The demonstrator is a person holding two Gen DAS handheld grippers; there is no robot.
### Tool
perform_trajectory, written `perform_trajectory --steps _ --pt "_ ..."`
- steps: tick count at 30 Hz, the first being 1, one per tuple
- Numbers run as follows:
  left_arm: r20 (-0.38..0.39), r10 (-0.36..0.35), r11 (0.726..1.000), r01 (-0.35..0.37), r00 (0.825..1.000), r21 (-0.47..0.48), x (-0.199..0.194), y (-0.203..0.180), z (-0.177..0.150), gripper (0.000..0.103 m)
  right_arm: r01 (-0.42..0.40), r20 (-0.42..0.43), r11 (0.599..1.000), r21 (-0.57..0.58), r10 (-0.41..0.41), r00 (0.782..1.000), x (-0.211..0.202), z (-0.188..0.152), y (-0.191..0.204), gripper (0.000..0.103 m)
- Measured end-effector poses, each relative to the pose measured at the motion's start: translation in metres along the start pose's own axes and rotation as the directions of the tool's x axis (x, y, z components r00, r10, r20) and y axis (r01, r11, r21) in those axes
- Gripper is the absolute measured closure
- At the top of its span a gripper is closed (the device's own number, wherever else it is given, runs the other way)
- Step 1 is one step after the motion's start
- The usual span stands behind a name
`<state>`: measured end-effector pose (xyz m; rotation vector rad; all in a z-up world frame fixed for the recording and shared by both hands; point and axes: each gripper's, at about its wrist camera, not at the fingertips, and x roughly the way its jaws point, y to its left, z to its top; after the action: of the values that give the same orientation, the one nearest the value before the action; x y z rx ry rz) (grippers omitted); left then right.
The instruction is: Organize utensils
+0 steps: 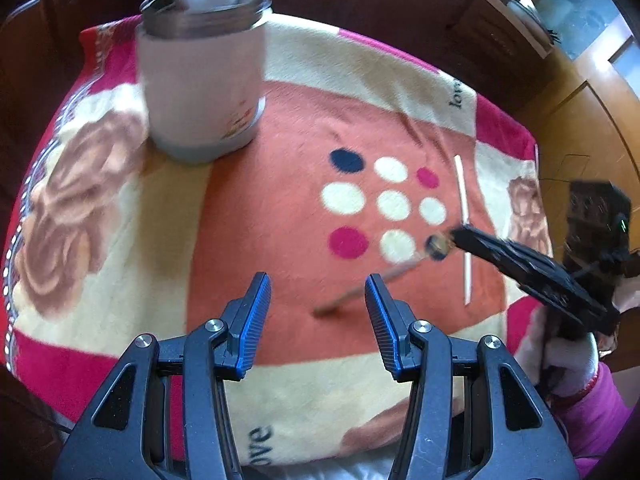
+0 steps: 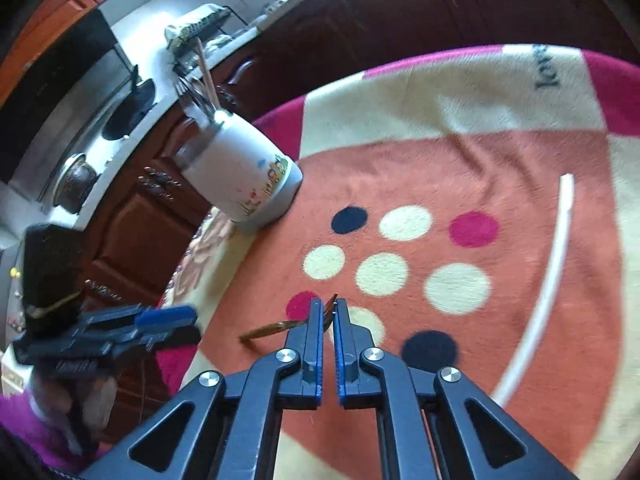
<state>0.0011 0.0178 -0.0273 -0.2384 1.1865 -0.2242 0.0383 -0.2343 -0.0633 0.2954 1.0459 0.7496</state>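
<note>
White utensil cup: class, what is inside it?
Utensil handles stick out of the white cup, among them a wooden stick and metal pieces. The cup's wall hides their lower ends and anything at the bottom.

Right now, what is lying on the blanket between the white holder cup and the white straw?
In the left wrist view, only the blanket's printed dots separate the holder cup from the straw.

Each camera looks forward and down along its own hand-held gripper, close above the surface. Both views share the white cylindrical utensil holder [image 1: 202, 92] [image 2: 240, 176] and the dotted orange blanket [image 1: 280, 208] [image 2: 420, 168].
</note>
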Motion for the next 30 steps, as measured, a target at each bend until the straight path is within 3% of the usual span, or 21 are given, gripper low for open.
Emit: perform_trajectory --steps 10,13,15,18,22,24,28,30 --pt "-0.085 -0.080 0.989 0.090 0.993 0.121 0.063 -0.107 0.051 0.054 0.044 0.031 0.996 0.083 -0.047 0.998 -0.125 -0.020 -0.075 0.101" --pt "-0.090 -0.074 0.987 0.086 0.993 0.136 0.084 -0.138 0.069 0.055 0.097 0.059 0.990 0.102 -0.103 0.993 -0.144 -0.028 -0.090 0.101" --pt "-0.098 -0.071 0.988 0.084 0.993 0.130 0.090 -0.146 0.075 0.055 0.080 0.065 0.991 0.105 -0.087 0.994 -0.149 -0.032 -0.091 0.101" --pt "-0.092 -0.048 0.989 0.061 0.995 0.138 0.090 -0.146 0.079 0.055 0.016 0.046 0.996 0.090 -0.020 0.999 -0.142 -0.039 -0.074 0.098" --pt "-0.086 -0.011 0.991 0.022 0.996 0.134 0.084 -0.128 0.083 0.055 -0.087 0.006 0.987 0.137 0.087 0.996 -0.103 -0.043 -0.051 0.074" --pt "-0.072 0.015 0.991 -0.006 0.997 0.133 0.077 -0.116 0.085 0.055 -0.121 -0.022 0.977 0.173 0.126 0.992 -0.081 -0.044 -0.046 0.074" --pt "-0.037 0.047 0.989 -0.041 0.998 0.143 0.061 -0.093 0.086 0.055 -0.114 -0.100 0.967 0.229 0.139 0.985 -0.034 -0.047 -0.032 0.074" --pt "-0.030 0.048 0.990 -0.044 0.998 0.134 0.057 -0.084 0.086 0.054 -0.046 -0.116 0.971 0.235 0.075 0.990 -0.022 -0.045 -0.031 0.074"
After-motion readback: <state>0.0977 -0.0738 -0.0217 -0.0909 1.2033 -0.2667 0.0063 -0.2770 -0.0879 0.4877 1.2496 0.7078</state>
